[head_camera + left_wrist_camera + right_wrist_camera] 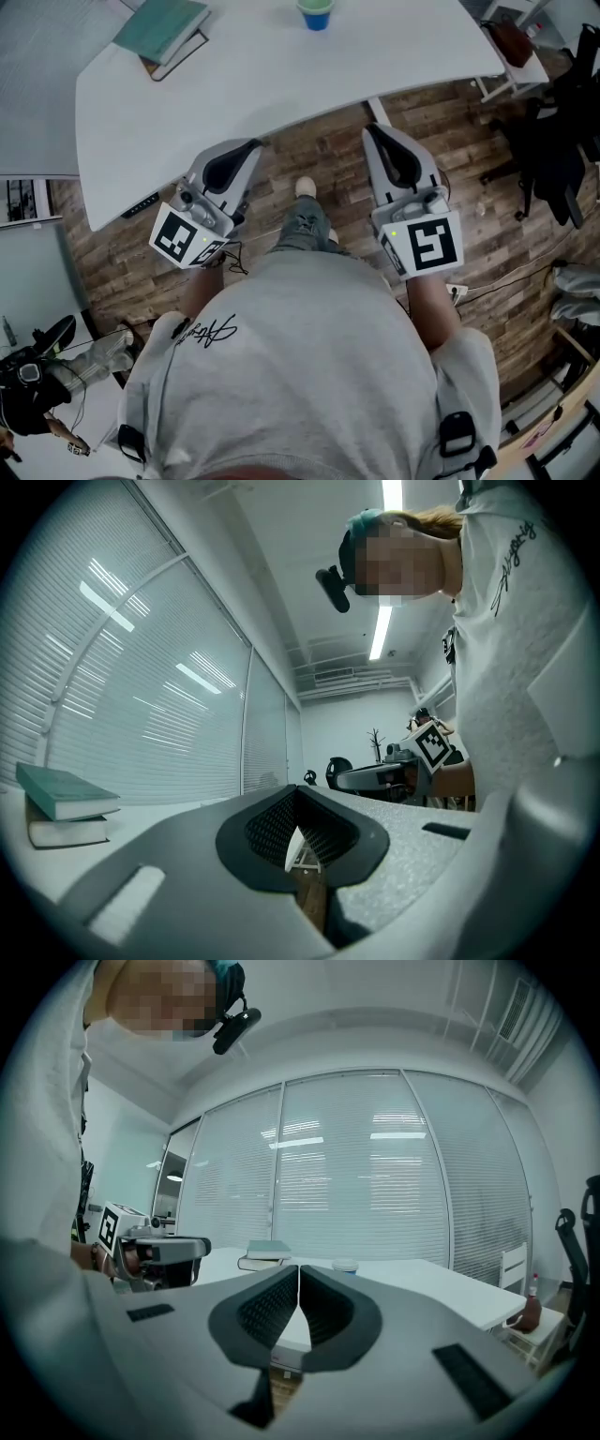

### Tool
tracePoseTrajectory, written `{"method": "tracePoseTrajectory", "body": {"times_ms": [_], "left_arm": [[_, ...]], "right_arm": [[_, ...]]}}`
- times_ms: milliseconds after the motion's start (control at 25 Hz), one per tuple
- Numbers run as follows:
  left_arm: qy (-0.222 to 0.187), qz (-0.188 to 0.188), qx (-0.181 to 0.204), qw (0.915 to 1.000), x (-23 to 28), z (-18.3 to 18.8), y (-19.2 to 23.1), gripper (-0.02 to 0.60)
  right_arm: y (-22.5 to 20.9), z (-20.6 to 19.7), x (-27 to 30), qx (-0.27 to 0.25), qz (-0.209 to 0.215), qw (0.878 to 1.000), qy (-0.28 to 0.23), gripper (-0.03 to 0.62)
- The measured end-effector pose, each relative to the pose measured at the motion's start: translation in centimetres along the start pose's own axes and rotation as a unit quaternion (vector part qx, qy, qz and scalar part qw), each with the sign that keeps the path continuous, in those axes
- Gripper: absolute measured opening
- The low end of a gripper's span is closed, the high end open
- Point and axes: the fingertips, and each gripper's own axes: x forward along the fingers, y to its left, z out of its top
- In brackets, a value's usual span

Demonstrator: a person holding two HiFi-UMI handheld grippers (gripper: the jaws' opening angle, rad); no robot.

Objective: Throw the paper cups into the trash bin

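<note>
Your left gripper is closed. Its two dark ribbed pads meet at the tips and nothing sits between them. Your right gripper is closed and empty too, pads pressed together along their length. You hold both at about the same height, pointing roughly level over the wooden floor. Their tips are just short of the near edge of the white table.

The paper cup stands upright on the table, well ahead of both grippers. It is blue with a greenish top, and it sits between the lines the two grippers point along, a little nearer your right one. In the right gripper view the cup shows just right of the closed tips, far off on the tabletop. Neither gripper touches it.

A stack of two books lies ahead and to the left of your left gripper, near the table's far left corner and well apart from the cup. The top book has a teal cover. In each gripper view the other gripper's marker cube shows off to the side.
</note>
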Motion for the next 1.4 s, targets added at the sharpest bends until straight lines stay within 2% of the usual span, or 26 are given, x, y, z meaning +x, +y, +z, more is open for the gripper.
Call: {"method": "tracePoseTrajectory", "body": {"times_ms": [240,600,840,1400], "left_arm": [[-0.004,0.002,-0.013,0.9999,1.1,0.0,2.6,0.002],[0.014,0.004,-0.008,0.9999,3.3,-0.6,6.2,0.003],[0.024,-0.002,-0.012,0.9996,5.7,-1.6,8.3,0.003],[0.024,-0.018,-0.017,0.9994,8.4,-1.3,13.5,0.003]], "right_arm": [[-1.4,0.3,2.1,-0.002,-0.008,1.000,-0.001,0.012],[-3.9,0.5,5.4,-0.002,-0.016,1.000,-0.003,0.012],[-6.2,0.0,7.5,0.005,-0.021,1.000,0.002,0.012],[-8.4,0.6,12.5,0.007,-0.033,0.999,0.005,0.012]]}}
